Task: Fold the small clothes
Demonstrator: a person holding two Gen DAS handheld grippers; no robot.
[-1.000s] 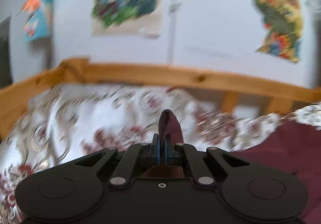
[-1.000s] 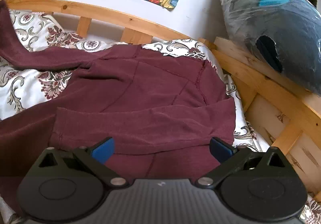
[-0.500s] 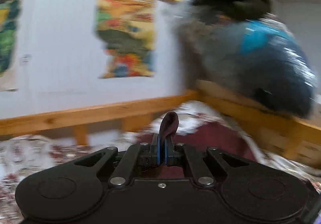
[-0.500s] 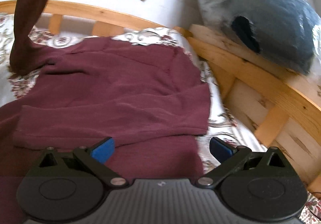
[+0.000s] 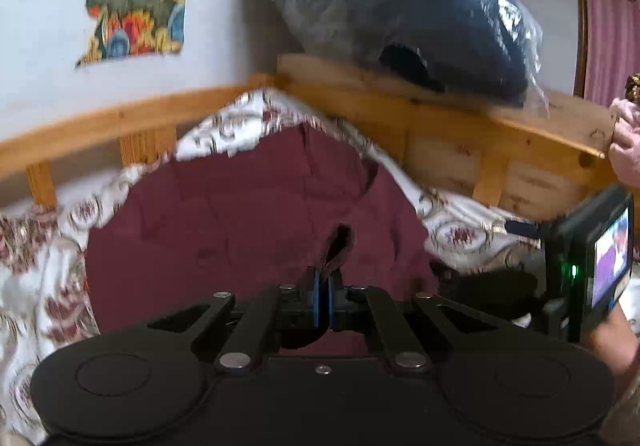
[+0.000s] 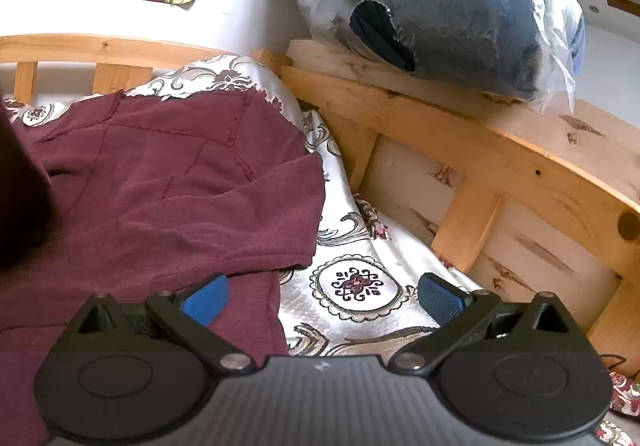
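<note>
Swung across over the maroon top (image 5: pixel 240 230), left hand-held gripper (image 5: pixel 323 286) pinches its cuff (image 5: pixel 338 246); right hand-held gripper (image 6: pixel 320 292) gapes wide.

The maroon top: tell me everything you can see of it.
The maroon top is a soft knit with raised seams, lying mostly flat on the patterned bedspread near the wooden bed rail. One sleeve is folded across its body. The left gripper is shut on a fold of its fabric; the open right gripper hovers over its edge.

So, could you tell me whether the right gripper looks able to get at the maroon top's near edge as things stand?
Probably yes: the right gripper is open, and the maroon top lies flat just ahead with nothing between.
</note>
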